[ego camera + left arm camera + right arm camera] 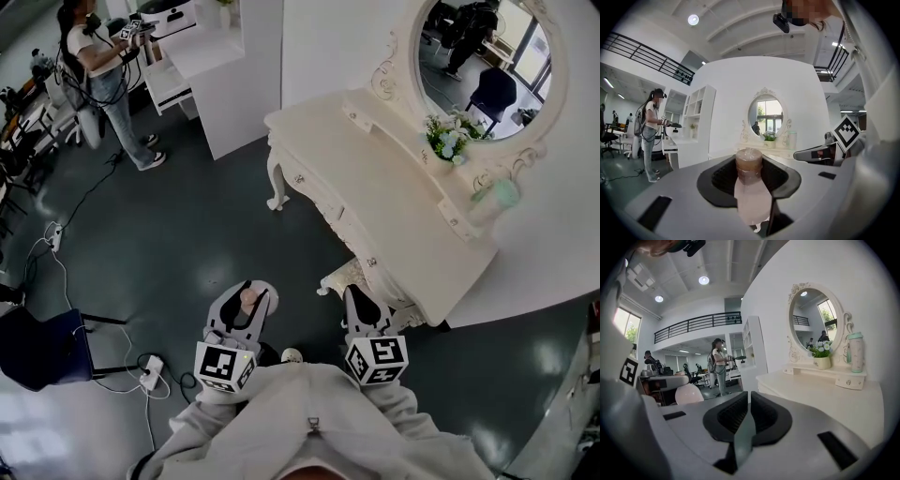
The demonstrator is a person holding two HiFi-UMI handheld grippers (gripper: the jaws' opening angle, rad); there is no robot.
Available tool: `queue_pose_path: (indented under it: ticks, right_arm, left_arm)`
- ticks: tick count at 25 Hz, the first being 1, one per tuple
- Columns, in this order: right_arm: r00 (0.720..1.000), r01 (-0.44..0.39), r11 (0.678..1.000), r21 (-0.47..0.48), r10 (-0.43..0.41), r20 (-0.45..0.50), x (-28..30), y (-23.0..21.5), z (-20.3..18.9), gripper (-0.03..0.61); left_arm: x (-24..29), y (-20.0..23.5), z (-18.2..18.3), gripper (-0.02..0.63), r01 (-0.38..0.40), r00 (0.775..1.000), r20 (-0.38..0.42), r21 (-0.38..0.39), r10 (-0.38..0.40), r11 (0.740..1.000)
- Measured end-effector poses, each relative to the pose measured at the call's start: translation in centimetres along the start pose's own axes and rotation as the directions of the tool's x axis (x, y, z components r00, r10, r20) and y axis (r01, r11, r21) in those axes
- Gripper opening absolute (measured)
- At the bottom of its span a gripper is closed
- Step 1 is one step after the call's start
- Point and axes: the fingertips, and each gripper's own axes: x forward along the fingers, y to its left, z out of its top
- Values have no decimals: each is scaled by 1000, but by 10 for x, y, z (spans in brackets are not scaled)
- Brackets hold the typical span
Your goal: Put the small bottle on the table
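A small pinkish bottle (249,301) with a brown cap is held in my left gripper (251,292) over the dark floor. In the left gripper view the bottle (749,180) stands upright between the black pads, cap pointing away from me. My right gripper (357,298) hangs beside it with its jaws together and nothing between them; in its own view the right gripper (749,401) points past the table's near edge. The white dressing table (403,220) with an oval mirror lies ahead and to the right of both grippers, its top (825,397) bare.
A flower pot (448,137) and a green cup (504,195) stand on the table's back shelf. A white stool (349,277) sits under the table's front. A person (103,66) with grippers stands far left by white shelves (225,66). Cables and a power strip (150,373) lie on the floor.
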Motion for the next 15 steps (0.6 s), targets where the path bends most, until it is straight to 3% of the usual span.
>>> queue_pose_path:
  ticks: [7, 15]
  right_arm:
    - [998, 57, 998, 20, -57, -11, 5, -20, -6, 43]
    - [999, 29, 1000, 7, -29, -17, 45, -9, 0, 43]
  left_arm:
    - [16, 4, -8, 149, 30, 999, -22, 16, -30, 999]
    - [40, 27, -11, 149, 45, 998, -37, 22, -45, 999]
